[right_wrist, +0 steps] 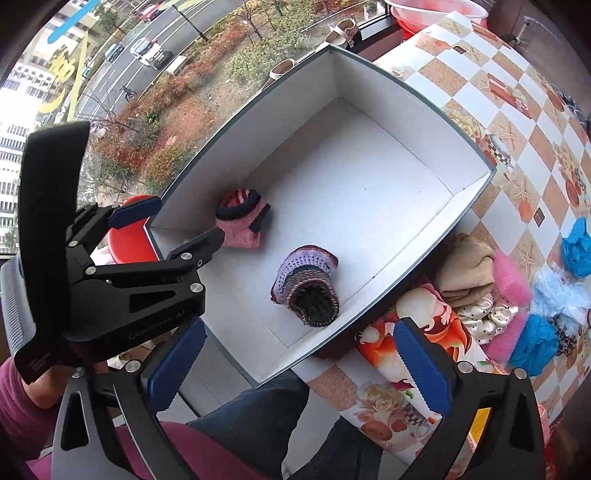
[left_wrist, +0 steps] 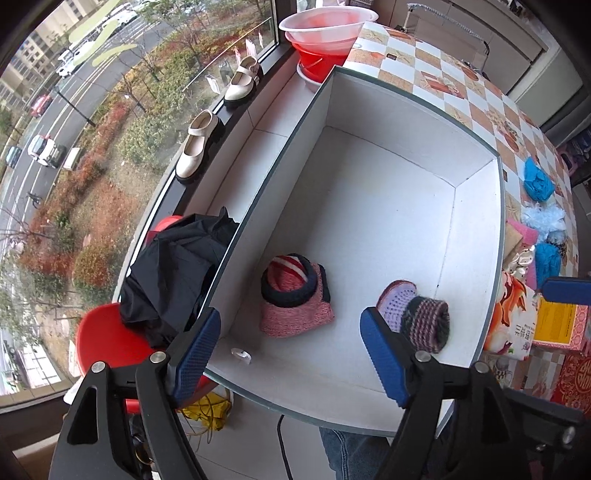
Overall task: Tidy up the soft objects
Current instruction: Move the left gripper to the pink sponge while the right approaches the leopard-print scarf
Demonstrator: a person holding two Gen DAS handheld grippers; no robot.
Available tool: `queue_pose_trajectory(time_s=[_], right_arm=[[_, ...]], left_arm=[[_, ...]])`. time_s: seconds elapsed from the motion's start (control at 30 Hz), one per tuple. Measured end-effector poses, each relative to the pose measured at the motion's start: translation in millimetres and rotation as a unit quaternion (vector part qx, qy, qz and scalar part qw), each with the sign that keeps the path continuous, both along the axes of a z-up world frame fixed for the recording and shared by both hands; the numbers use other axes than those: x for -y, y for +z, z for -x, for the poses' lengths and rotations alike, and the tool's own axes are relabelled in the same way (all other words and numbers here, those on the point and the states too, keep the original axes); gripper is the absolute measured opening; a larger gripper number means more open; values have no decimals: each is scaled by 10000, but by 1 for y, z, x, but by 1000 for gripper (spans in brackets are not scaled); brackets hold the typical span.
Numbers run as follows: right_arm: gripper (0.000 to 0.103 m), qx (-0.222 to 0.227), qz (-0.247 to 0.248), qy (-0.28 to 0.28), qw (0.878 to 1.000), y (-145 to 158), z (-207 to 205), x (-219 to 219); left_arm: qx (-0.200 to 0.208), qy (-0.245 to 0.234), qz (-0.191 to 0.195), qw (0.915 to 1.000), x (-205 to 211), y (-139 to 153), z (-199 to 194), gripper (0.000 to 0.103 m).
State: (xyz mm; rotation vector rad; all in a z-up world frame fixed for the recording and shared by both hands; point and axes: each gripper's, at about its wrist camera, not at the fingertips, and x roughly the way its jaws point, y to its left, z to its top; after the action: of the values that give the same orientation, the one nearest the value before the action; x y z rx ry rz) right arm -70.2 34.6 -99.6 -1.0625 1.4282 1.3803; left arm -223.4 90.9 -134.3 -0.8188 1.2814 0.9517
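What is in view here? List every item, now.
Box: one, white inside, on the table.
Knitted slippers: two, pink and purple, inside the box.
Table: one, checkered cover.
Soft pile: several, beige, pink, blue, white, on the table right of the box.
Shoes: two, cream, on the windowsill.
Basins: stacked, red and white, by the window.
Black garment: one, on a red chair.
Left claw: open, empty.
Right claw: open, empty.

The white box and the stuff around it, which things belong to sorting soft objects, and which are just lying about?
Belongs to the job:
white box
pink knitted slipper and purple knitted slipper, both inside it
beige cloth, pink sponge, blue puffs on the table beside the box

Just lying about:
cream shoes on the windowsill
red basins
black garment on the red chair
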Motion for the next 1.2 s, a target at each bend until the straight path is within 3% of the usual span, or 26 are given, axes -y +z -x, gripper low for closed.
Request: queue_pose_trajectory(time_s=[0.1, 0.2, 0.37, 0.53, 0.7, 0.9, 1.07, 1.2], right_arm=[[103, 193, -137, -179, 9996, 17, -16, 6], [103, -3, -199, -664, 9976, 35, -42, 15], [103, -208, -330, -1667, 9852, 67, -109, 37], [103, 280, -501, -2513, 9662, 91, -189, 75], [103, 480, -156, -3481, 9361, 67, -266, 127], [103, 380, 396, -4179, 9068, 17, -318, 176], [103, 217, 726, -4202, 9043, -16, -333, 194], [103, 31, 807, -4135, 9069, -33, -336, 197]], left_arm=[[175, 82, 178, 9997, -5, 5, -4, 84], [390, -92, 270, 9988, -8, 18, -25, 89], [967, -727, 569, 9910, -5, 43, -81, 89], [1075, -1515, 648, 9805, 15, 59, -150, 90], [805, -2147, 751, 9705, 33, 49, -220, 90], [372, -2382, 1112, 9641, 46, 7, -280, 90], [-203, -2443, 1345, 9601, 49, -40, -310, 90], [-702, -2594, 1579, 9502, 53, -70, -326, 90]])
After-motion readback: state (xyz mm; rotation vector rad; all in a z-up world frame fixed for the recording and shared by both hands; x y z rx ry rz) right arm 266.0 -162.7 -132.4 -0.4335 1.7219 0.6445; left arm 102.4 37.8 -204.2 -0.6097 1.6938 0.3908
